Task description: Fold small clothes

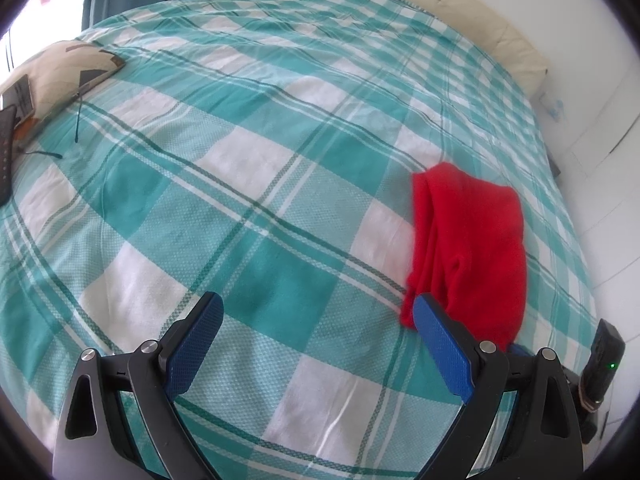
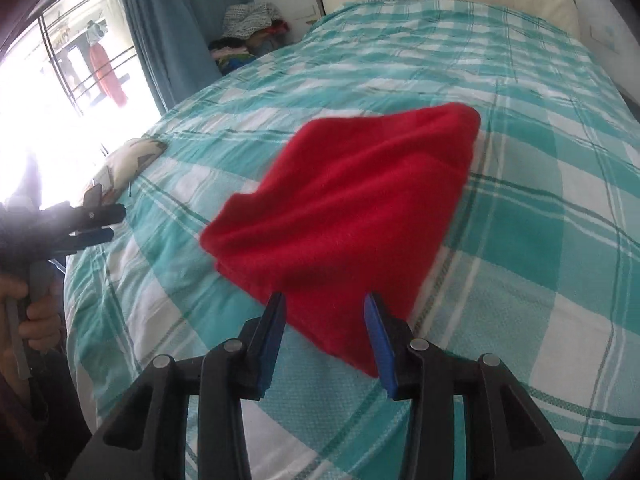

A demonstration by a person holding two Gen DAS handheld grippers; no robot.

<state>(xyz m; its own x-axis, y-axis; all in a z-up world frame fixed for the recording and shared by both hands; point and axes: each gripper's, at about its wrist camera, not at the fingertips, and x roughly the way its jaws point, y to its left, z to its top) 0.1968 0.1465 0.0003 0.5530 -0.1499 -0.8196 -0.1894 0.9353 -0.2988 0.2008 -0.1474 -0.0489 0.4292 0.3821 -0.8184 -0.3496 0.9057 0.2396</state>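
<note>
The folded garment is lying on the bed, just before the right gripper. A pillow is sitting at the bed's left edge, well apart from the garment.

A bed in teal-and-white plaid fills the room; white wall behind. Blue curtain beside a bright window; daylight floods in.
</note>
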